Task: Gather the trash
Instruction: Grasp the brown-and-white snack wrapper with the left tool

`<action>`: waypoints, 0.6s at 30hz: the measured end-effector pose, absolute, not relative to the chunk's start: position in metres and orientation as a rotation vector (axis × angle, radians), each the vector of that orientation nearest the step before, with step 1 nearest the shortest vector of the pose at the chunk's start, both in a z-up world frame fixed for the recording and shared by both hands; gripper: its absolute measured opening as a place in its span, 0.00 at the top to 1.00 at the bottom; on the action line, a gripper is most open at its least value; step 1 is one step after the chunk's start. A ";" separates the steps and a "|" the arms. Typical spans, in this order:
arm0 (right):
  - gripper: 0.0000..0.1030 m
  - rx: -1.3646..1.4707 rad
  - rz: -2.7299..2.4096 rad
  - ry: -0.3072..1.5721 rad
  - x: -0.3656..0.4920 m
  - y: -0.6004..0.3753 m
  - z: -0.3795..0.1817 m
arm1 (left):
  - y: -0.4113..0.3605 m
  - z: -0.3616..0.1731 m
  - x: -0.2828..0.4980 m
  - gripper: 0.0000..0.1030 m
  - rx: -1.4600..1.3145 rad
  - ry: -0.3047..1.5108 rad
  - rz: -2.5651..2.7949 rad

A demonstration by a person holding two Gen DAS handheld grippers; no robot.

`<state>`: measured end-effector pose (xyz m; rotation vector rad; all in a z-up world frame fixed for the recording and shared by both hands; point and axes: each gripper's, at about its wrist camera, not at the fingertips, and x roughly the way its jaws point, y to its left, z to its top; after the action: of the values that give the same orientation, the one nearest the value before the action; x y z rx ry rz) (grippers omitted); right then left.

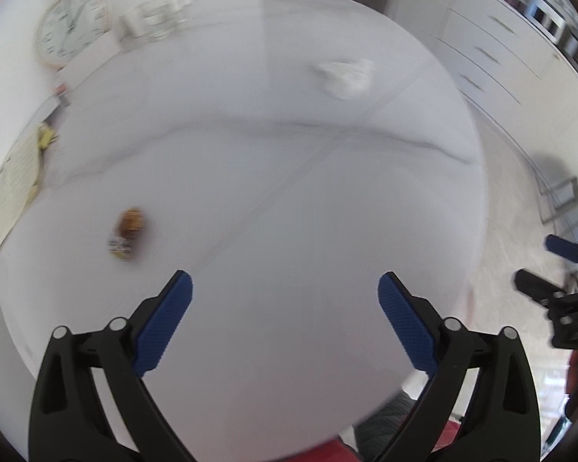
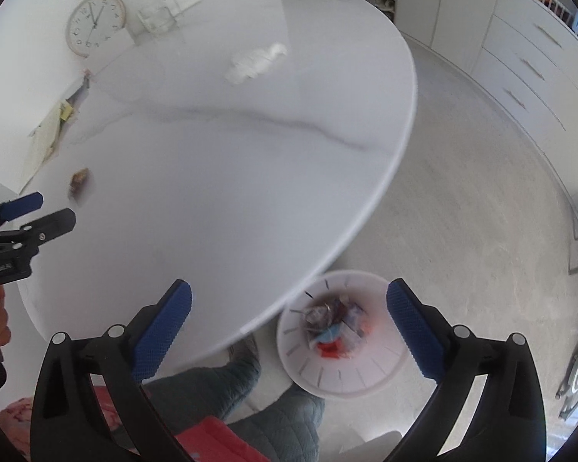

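Observation:
A brown snack wrapper (image 1: 129, 233) lies on the round white table (image 1: 273, 177), up and left of my left gripper (image 1: 285, 290), which is open and empty. A crumpled white tissue (image 1: 345, 77) rests further back on the table. In the right wrist view the wrapper (image 2: 79, 181) and the tissue (image 2: 256, 62) show too. My right gripper (image 2: 289, 300) hangs open and empty over the table's edge and a white bin (image 2: 343, 333) on the floor, which holds several bits of colourful trash. The left gripper (image 2: 48, 208) shows at the left edge, and the right gripper (image 1: 539, 265) shows in the left wrist view.
A round wall clock (image 1: 71, 27) leans at the table's back left beside a clear glass holder (image 1: 156, 15). Papers with a yellow note (image 1: 19, 177) lie at the left edge. White drawers (image 2: 535, 65) line the right wall. A person's legs in quilted grey (image 2: 250, 389) are below.

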<state>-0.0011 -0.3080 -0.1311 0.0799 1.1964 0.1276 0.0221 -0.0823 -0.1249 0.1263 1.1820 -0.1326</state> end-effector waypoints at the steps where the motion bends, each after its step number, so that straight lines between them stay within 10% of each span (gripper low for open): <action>1: 0.02 0.072 0.136 1.192 0.005 -0.299 -0.129 | -0.073 -0.126 0.025 0.07 0.132 1.174 -0.115; 18: 0.02 0.031 0.154 1.179 0.070 -0.176 -0.116 | 0.074 -0.186 0.106 0.07 0.216 1.186 -0.247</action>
<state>0.0701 -0.1762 -0.1162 0.0307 1.1794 0.1543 0.1058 0.0742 -0.1861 0.2161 1.1856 -0.2467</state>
